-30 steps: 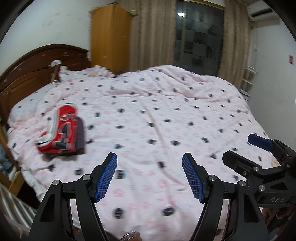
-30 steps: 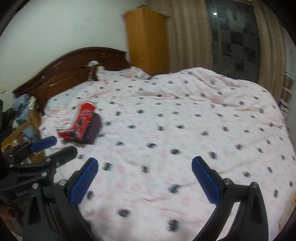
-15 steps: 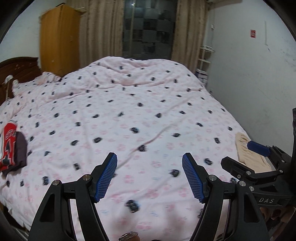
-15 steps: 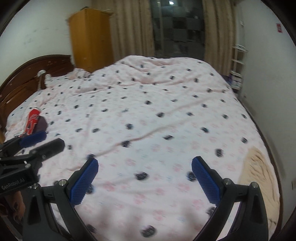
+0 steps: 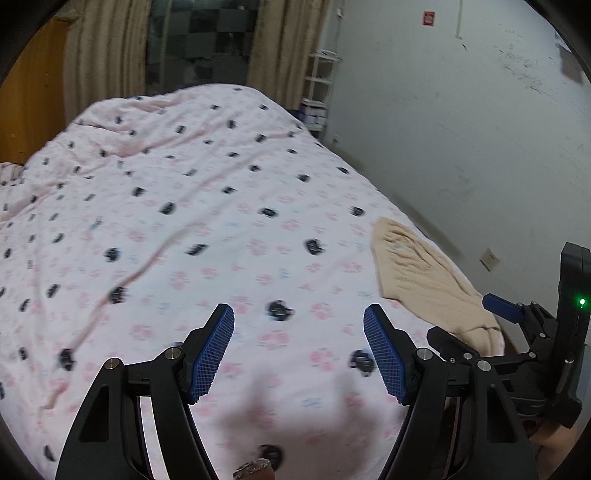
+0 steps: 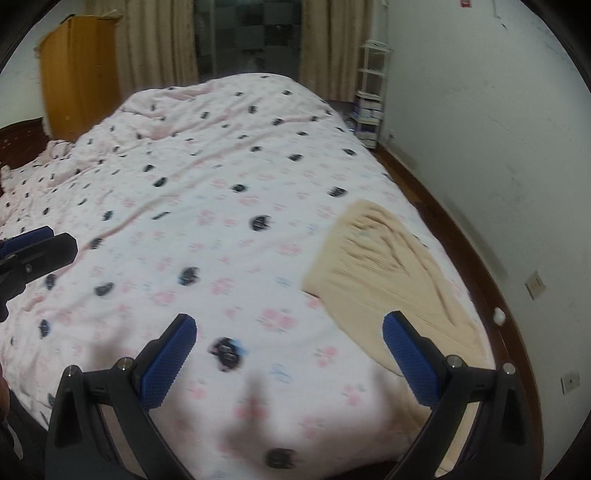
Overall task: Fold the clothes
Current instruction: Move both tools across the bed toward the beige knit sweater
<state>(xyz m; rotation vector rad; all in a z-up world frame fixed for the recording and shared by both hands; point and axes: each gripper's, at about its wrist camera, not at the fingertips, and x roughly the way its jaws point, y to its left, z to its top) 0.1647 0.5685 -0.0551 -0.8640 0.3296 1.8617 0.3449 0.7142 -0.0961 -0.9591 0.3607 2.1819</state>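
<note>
- Two grippers hang over a bed (image 5: 207,206) covered with a pink-and-white quilt printed with dark blurred motifs.
- In the left wrist view the left gripper (image 5: 298,354) fills the bottom of the frame, its blue ribbed pads standing well apart with only quilt showing between them.
- The right gripper (image 6: 290,363) sits at the bottom of its own view, jaws spread wide and nothing between them; it also shows at the lower right edge of the left wrist view, with a green light lit on its body.
- A beige garment (image 6: 388,273) lies spread on the quilt at the right side of the frame in the right wrist view, near the bed's edge along the white wall (image 6: 498,140). Its right pad overlaps the cloth in the picture, though whether it touches cannot be told.
- In the left wrist view the same garment (image 5: 417,269) lies at centre right, apart from the left gripper's pads.
- The cloth looks creased and loosely laid; motion blur keeps its exact shape unclear, possibly a shirt.
- An orange wooden wardrobe (image 6: 79,70) stands at the upper left, beige curtains (image 6: 159,40) and a dark window (image 6: 247,33) along the top.
- A white shelf rack (image 6: 371,92) stands at the upper right against the wall.
</note>
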